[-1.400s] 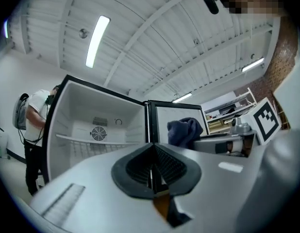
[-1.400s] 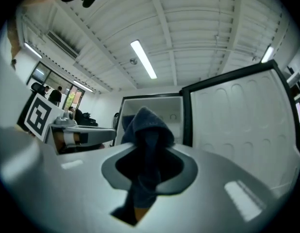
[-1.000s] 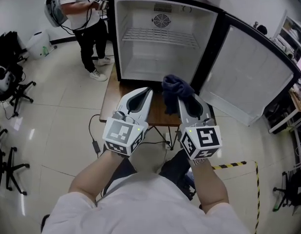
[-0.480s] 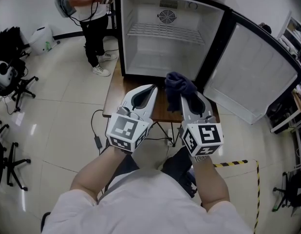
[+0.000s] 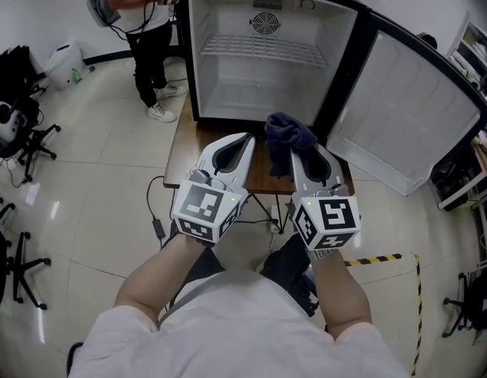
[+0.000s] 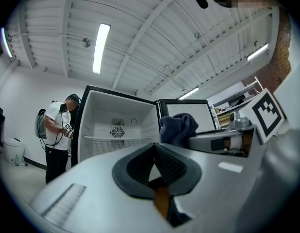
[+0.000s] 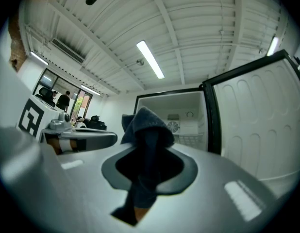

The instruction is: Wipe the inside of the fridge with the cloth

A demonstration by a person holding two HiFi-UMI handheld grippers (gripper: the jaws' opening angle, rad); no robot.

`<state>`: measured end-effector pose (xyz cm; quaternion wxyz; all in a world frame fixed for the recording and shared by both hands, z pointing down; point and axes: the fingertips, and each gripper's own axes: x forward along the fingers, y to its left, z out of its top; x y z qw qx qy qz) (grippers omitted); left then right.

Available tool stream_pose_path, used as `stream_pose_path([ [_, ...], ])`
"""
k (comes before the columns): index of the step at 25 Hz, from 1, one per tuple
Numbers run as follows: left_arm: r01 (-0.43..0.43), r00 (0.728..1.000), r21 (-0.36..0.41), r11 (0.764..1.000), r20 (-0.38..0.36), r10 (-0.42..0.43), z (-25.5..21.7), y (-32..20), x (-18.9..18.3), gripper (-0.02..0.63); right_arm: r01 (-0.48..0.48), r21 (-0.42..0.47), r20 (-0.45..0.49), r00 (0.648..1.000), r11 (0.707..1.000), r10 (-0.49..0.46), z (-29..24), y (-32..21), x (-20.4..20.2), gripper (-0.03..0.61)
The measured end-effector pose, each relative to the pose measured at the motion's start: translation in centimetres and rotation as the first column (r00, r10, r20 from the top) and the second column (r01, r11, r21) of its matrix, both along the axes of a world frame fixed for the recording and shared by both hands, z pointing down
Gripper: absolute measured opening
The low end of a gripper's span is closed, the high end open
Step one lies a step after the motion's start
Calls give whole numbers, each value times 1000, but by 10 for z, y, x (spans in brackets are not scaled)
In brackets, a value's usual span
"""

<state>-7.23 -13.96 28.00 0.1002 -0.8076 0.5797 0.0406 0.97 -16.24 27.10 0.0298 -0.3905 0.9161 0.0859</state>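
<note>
The left tongs (image 5: pixel 243 142) are fully closed with nothing between them. Beside them, the right tongs (image 5: pixel 295 148) pinch the dark blue cloth (image 5: pixel 288 127), which is bunched over the desk (image 5: pixel 183 152) just outside the open fridge (image 5: pixel 228 93).

table (image 5: pixel 183 153): wooden, bears open fridge (image 5: pixel 228 93) | floor (image 5: pixel 94 187): pale tiles, bears table, black chairs (image 5: pixel 29 146), cable (image 5: pixel 157 230), striped tape (image 5: pixel 381 260)

Fleecy matt cloth (image 5: pixel 289 132); smooth white plastic fridge (image 5: pixel 228 73) interior; glossy floor (image 5: pixel 94 172).
</note>
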Motion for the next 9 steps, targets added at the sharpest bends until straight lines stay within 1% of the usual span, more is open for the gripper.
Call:
stream_pose_path([
  [9,1,1000,3,1000,8,-1,0,-1,2,5,-4,2,-5,1000,1000,4,2,-1,0,61],
])
